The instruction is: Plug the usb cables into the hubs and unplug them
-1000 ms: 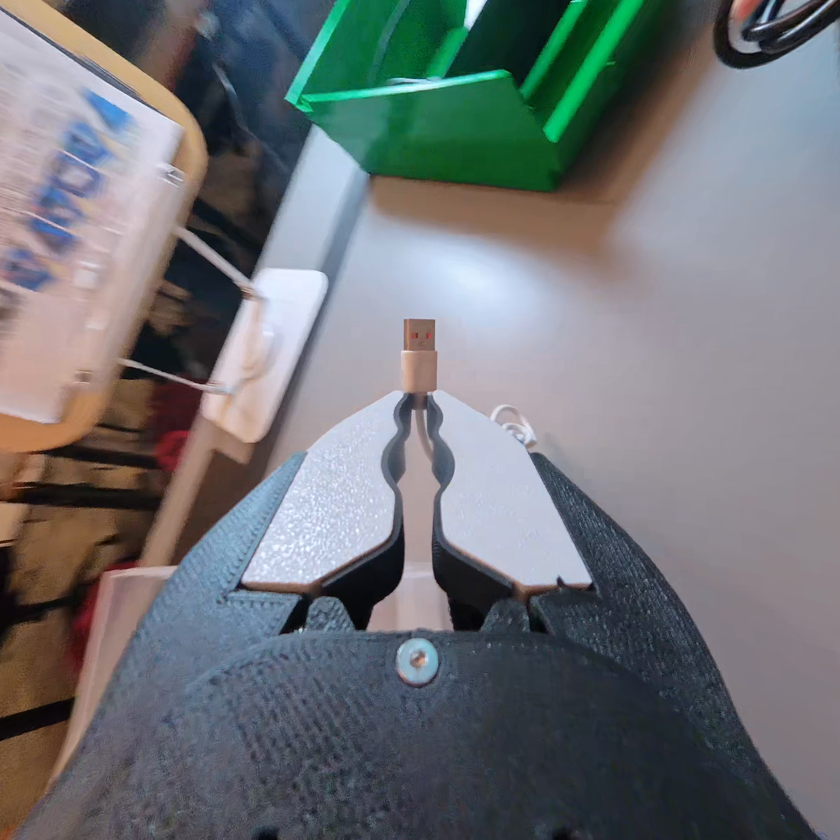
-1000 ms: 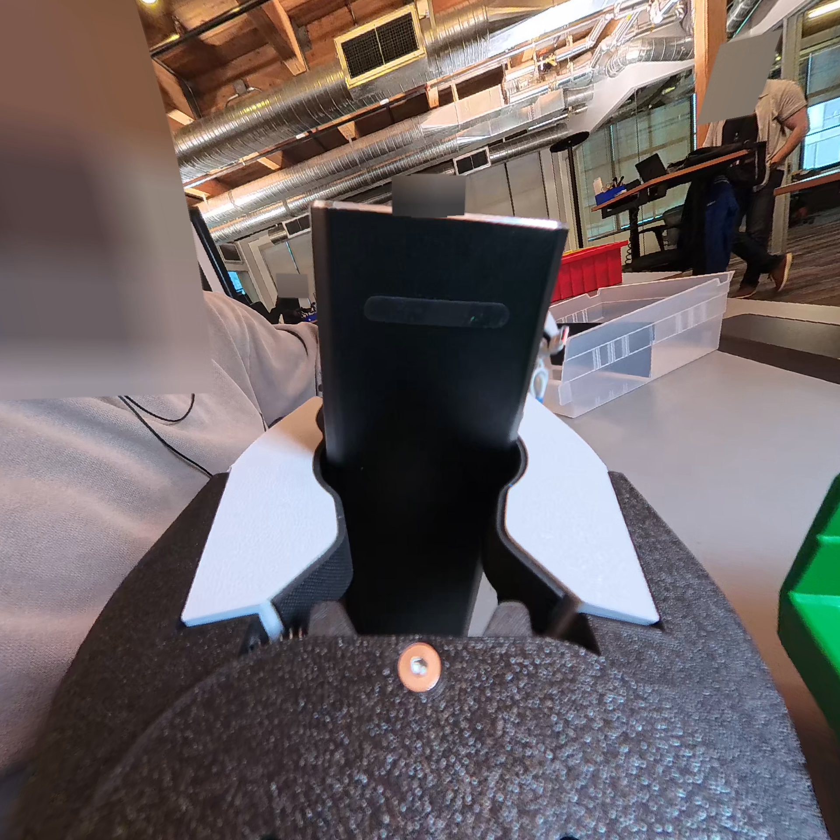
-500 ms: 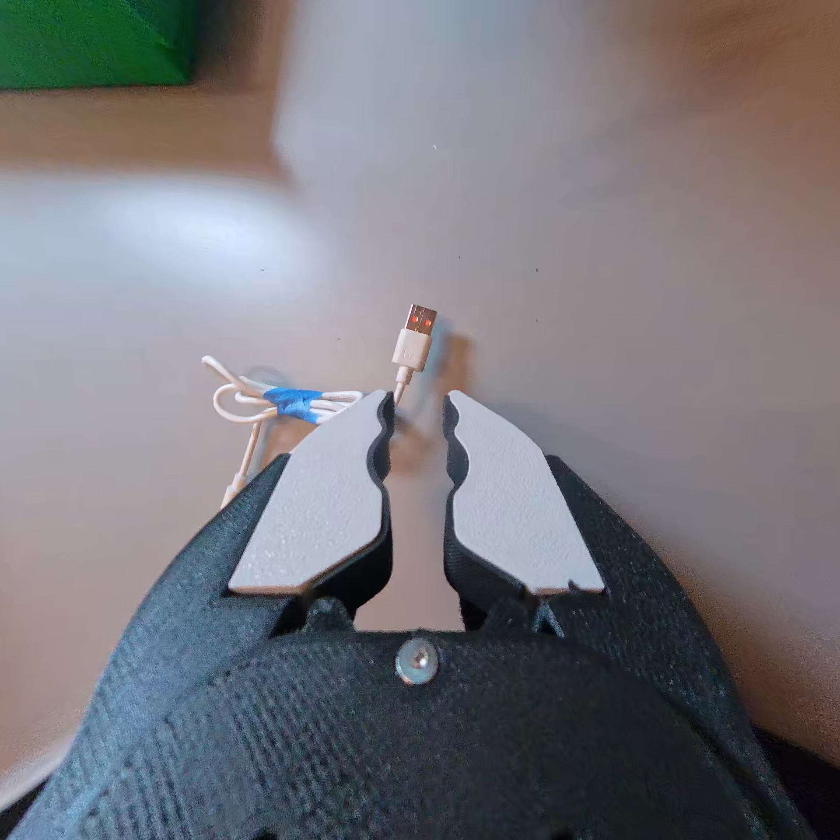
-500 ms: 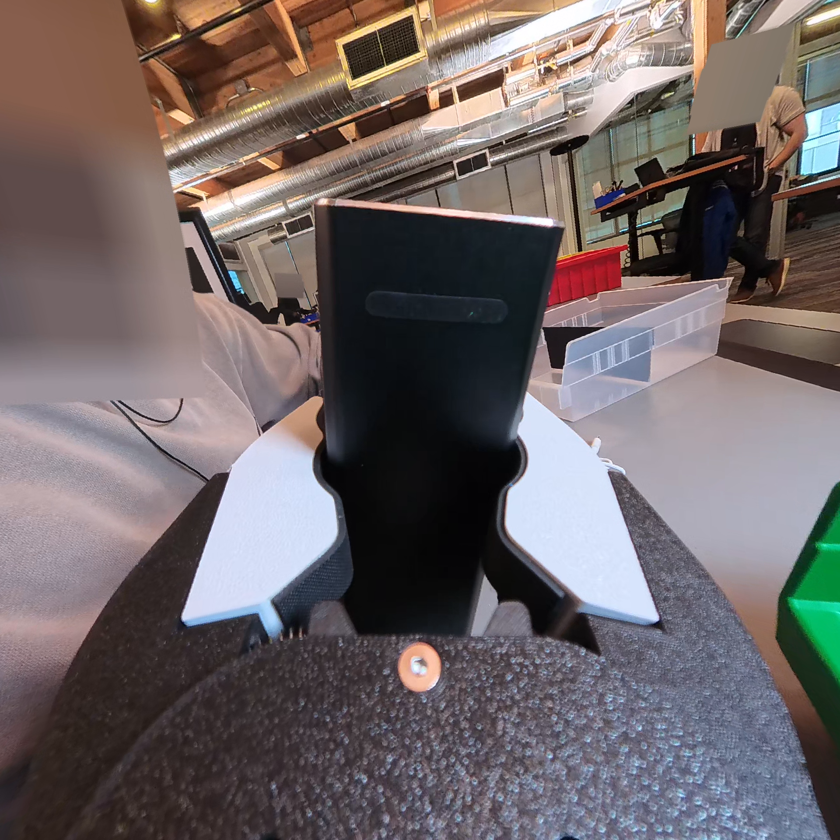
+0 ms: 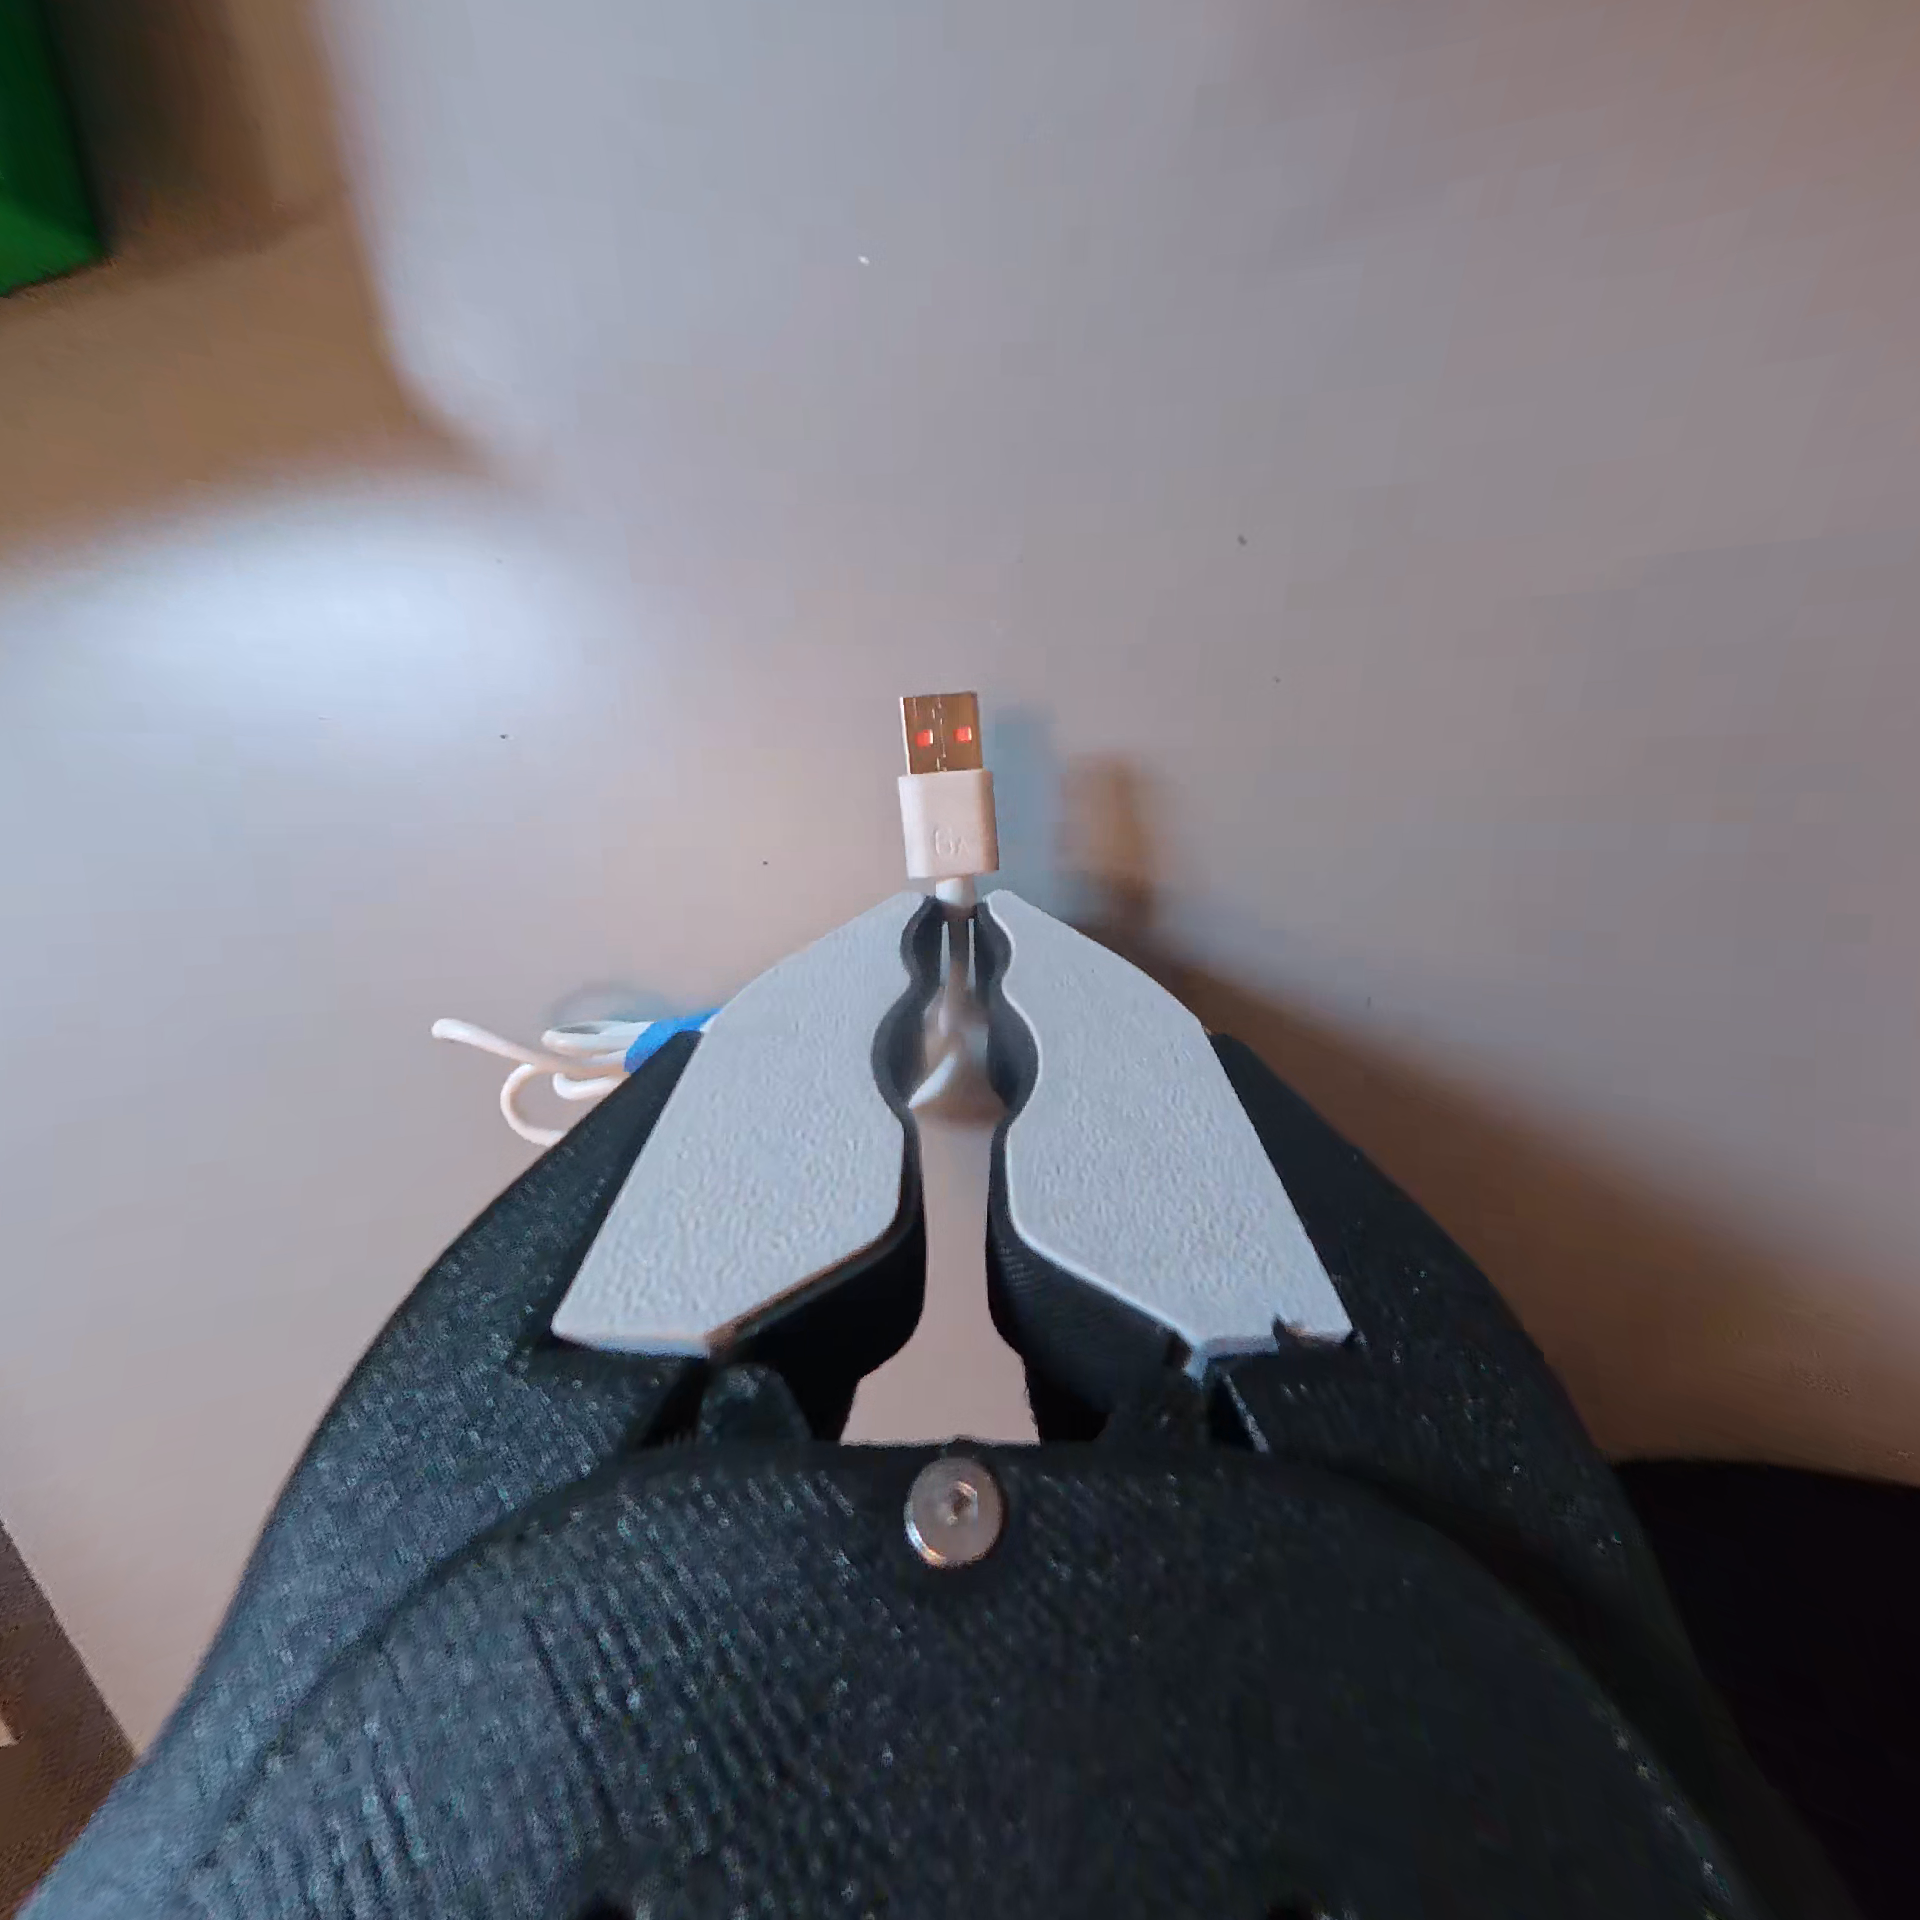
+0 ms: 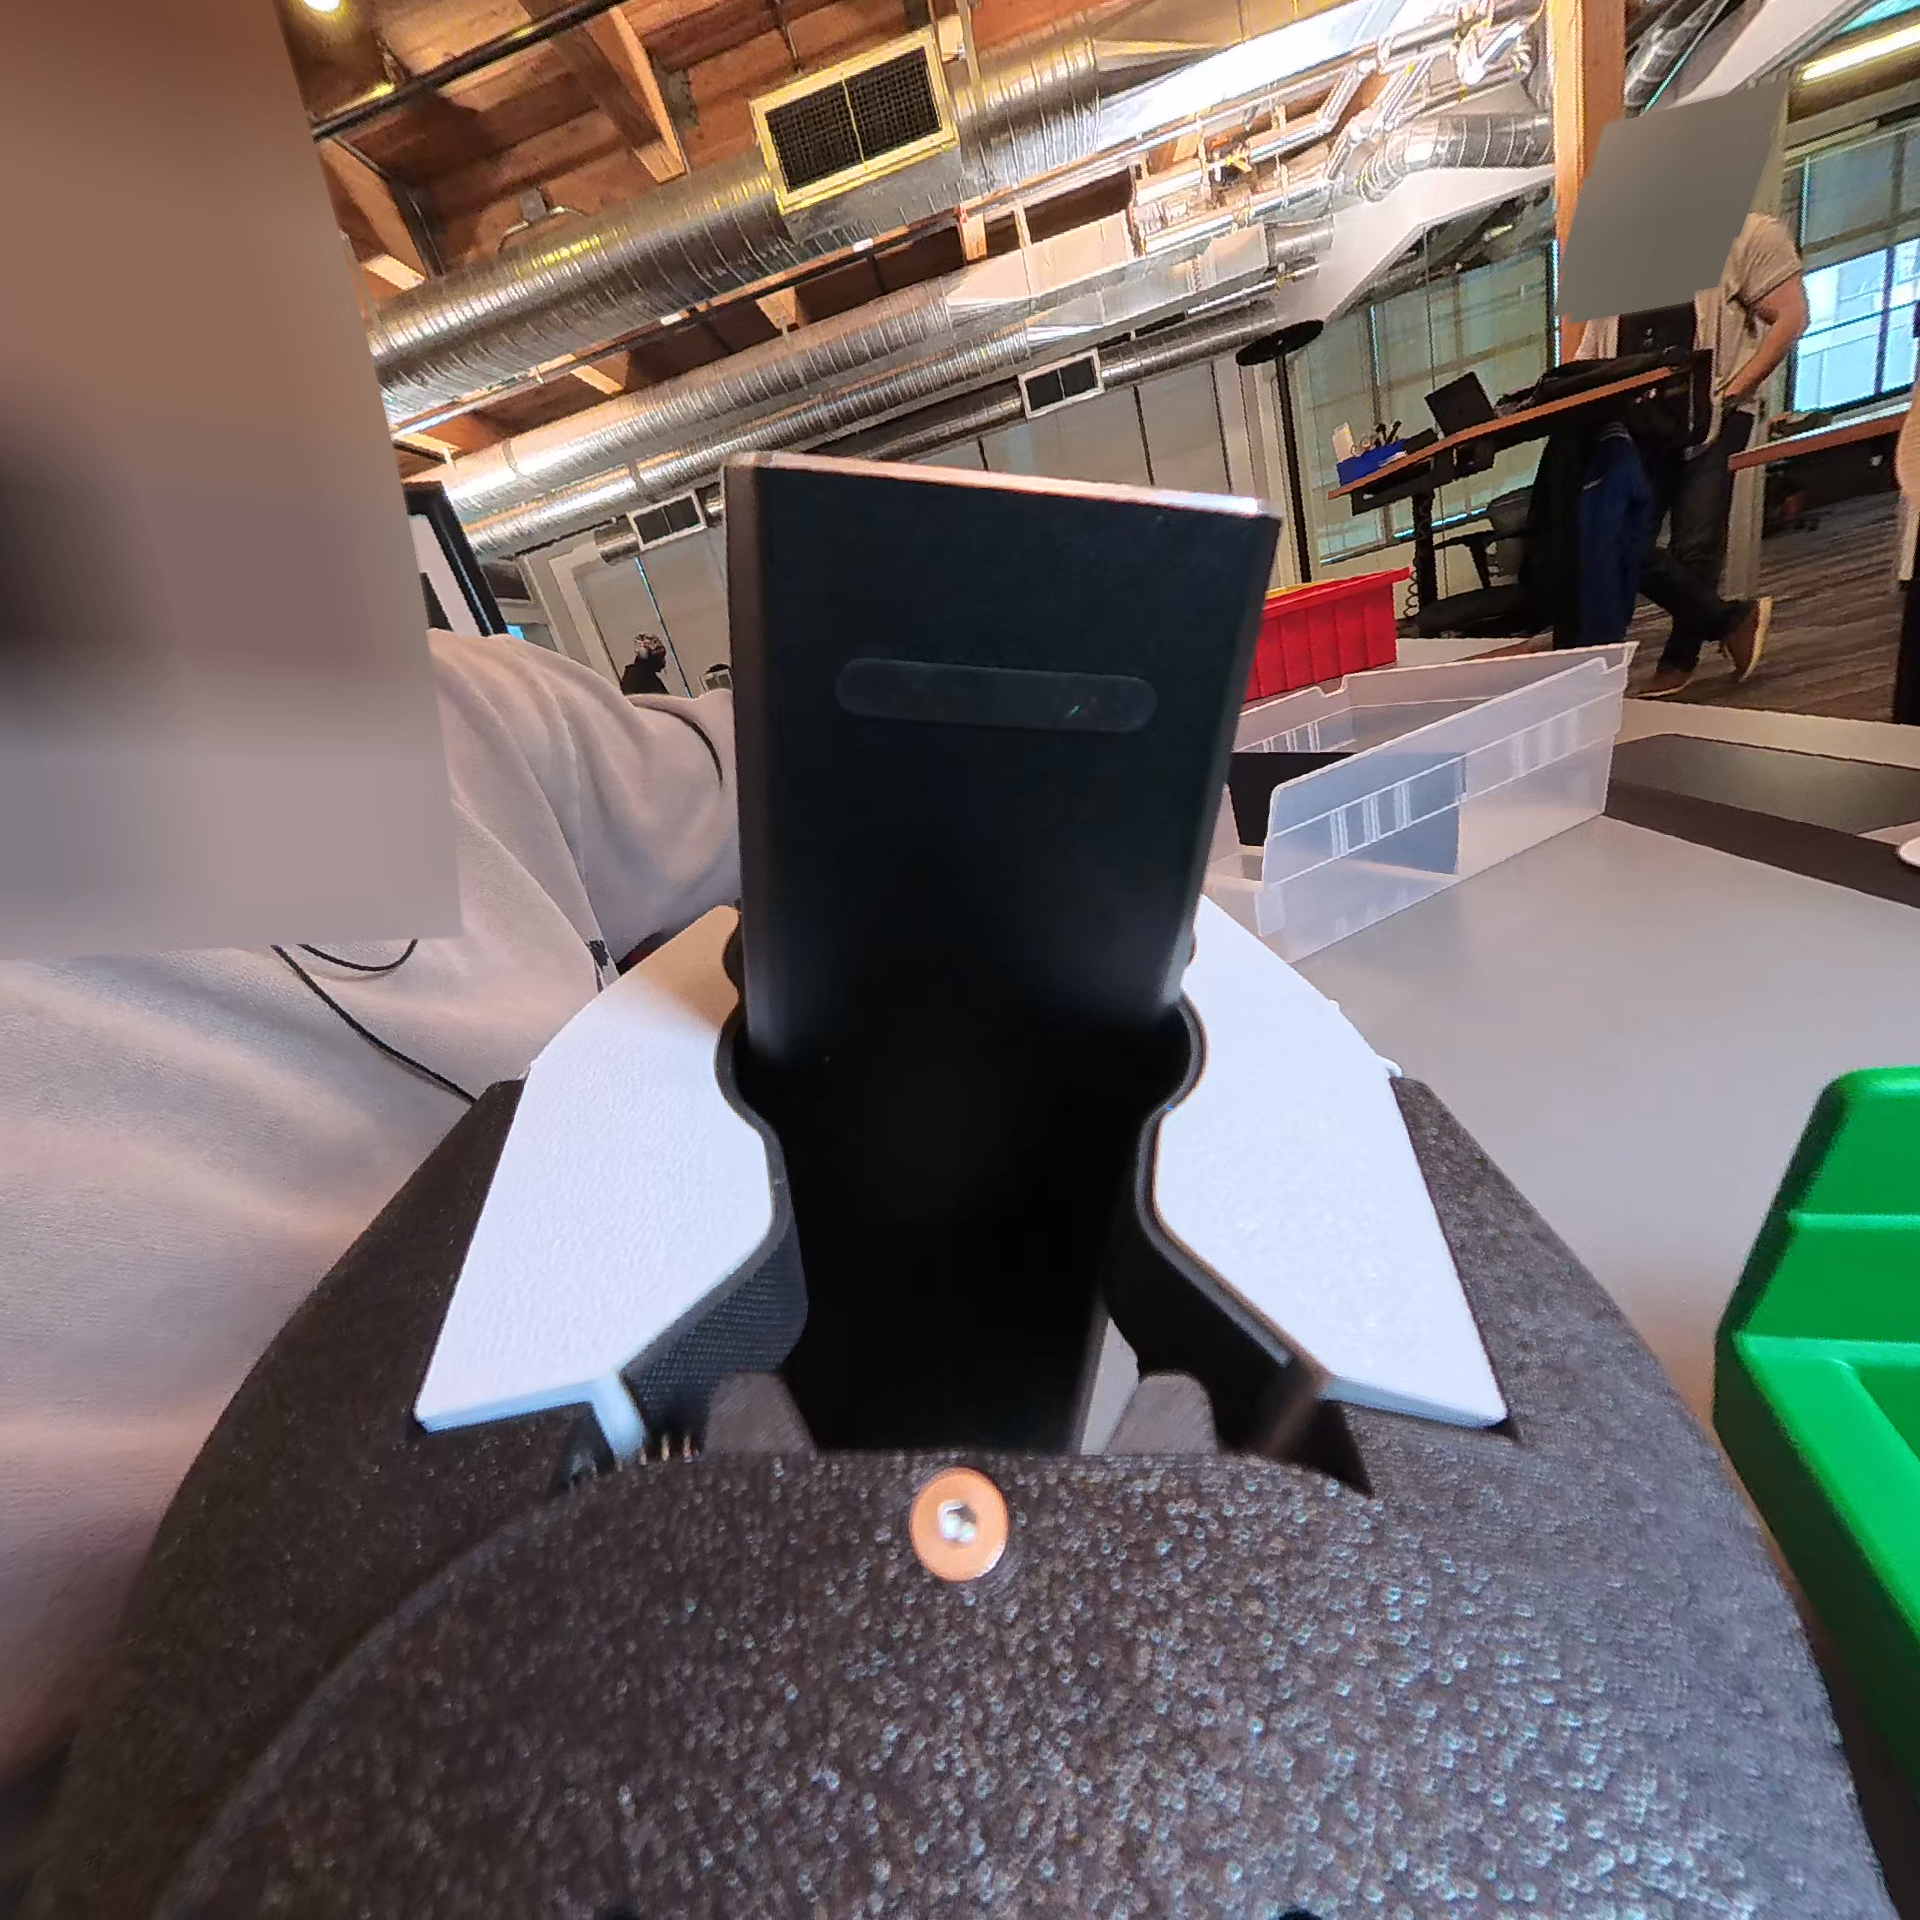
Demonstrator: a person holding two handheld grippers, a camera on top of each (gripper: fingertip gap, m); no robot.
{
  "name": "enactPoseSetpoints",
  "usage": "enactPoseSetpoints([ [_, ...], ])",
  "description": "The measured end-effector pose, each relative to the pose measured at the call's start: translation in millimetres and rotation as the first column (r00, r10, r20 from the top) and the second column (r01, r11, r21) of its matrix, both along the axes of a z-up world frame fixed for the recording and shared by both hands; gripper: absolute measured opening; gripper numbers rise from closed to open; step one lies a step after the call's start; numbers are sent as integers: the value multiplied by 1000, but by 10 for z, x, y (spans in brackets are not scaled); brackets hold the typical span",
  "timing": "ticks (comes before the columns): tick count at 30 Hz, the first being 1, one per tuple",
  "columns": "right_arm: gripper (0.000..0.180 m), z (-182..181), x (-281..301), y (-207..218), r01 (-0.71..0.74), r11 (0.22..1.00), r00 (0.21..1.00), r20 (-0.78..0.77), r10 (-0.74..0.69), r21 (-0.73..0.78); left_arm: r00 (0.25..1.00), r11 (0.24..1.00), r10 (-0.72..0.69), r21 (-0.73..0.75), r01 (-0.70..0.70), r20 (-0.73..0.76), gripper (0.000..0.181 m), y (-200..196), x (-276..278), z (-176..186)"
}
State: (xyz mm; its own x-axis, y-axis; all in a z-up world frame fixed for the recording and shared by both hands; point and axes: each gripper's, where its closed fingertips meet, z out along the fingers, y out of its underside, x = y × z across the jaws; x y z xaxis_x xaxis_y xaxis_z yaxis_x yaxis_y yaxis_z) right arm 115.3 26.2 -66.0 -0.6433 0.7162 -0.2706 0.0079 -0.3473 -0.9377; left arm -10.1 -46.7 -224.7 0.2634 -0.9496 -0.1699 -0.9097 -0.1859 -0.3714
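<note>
Presently, item by item, from the left side across to the right.

Left gripper (image 5: 958,902): tips pressed together on the white USB cable (image 5: 948,940) just behind its plug. The USB plug (image 5: 943,784) stood straight out ahead of the fingertips, metal end forward, clear of any socket. The rest of the cable, a coil bound with blue tape (image 5: 655,1042), lay on the grey table (image 5: 1351,520) just left of the fingers.

Right gripper (image 6: 961,997): clamped on the black hub (image 6: 987,790), which rose upright from between the fingers (image 6: 613,1184). The broad face turned to the camera showed only a dark oblong pad; no ports were visible from here.

Progress, as I judged it: plug and hub were each in hand but well apart, neither showing in the other's view. For this cable, the plugging-in was not yet done, and the unplugging was left after it. How many other cables or hubs remained could not be told.

Surroundings: a green bin (image 6: 1829,1382) close at the right gripper's right; a clear plastic tray (image 6: 1455,790) ahead and right of the hub, a red bin (image 6: 1330,634) beyond it. The holder's pale sleeve (image 6: 312,1039) filled the space to the left. A person stood at a far desk.

Obstructions: none seen between the two grippers. The likelier difficulty was finding the hub's port.
</note>
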Motion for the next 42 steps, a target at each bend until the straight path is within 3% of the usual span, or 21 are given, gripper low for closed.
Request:
enactPoseSetpoints([
  [6,73,-83,-45,-30,10,999,999,30,-11,41,953,965,261,-43,-257,154,6,105,29,195],
  [13,73,-288,-139,-180,20,977,996,82,-38,213,847,882,431,52,-468,311,6,311,-181,947],
  [17,73,-435,-263,-369,-8,944,993,116,-32,330,878,915,382,15,-403,290,6,241,72,1081],
  [20,73,-328,-306,-546,-49,954,997,78,27,296,920,946,322,-29,-324,221,6,249,277,881],
  [24,73,-174,-334,-601,-64,970,998,38,57,233,922,955,290,-145,-260,257,6,333,447,813],
  [31,73,-252,-447,-480,34,965,997,57,-50,258,950,983,142,-151,-102,279,6,328,784,918],
  [36,72,-327,-470,-481,22,970,996,81,-42,240,912,968,180,-230,-98,369,6,294,872,919],
  [42,72,-461,-502,-518,16,950,991,121,-57,312,912,951,226,-283,-129,343,6,270,839,849],
])
